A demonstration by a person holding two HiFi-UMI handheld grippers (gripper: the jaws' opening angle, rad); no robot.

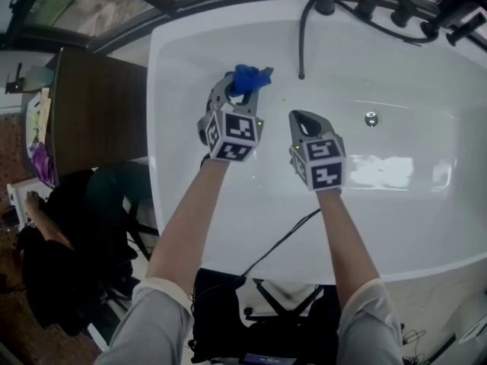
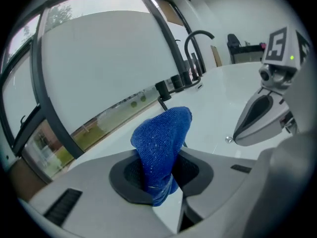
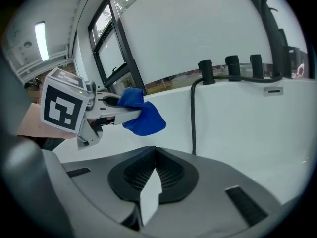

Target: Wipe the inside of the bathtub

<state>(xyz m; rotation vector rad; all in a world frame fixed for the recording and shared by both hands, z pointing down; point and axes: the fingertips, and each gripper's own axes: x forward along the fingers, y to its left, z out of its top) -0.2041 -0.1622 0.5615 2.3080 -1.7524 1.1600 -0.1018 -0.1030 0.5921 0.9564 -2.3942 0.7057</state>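
Note:
A white bathtub (image 1: 426,204) fills the head view. My left gripper (image 1: 232,90) is shut on a blue cloth (image 1: 249,77), held above the tub's inside near its left end. In the left gripper view the blue cloth (image 2: 163,148) sticks up from between the closed jaws. My right gripper (image 1: 302,120) hangs beside it to the right, shut with nothing in it; its jaws meet in the right gripper view (image 3: 154,168). That view also shows the left gripper (image 3: 106,110) and the cloth (image 3: 141,115).
A black shower hose (image 1: 303,40) hangs down the tub's far wall from black tap fittings (image 1: 380,7). The drain (image 1: 370,119) lies right of the grippers. A brown table (image 1: 95,112) and a seated person (image 1: 53,234) are left of the tub.

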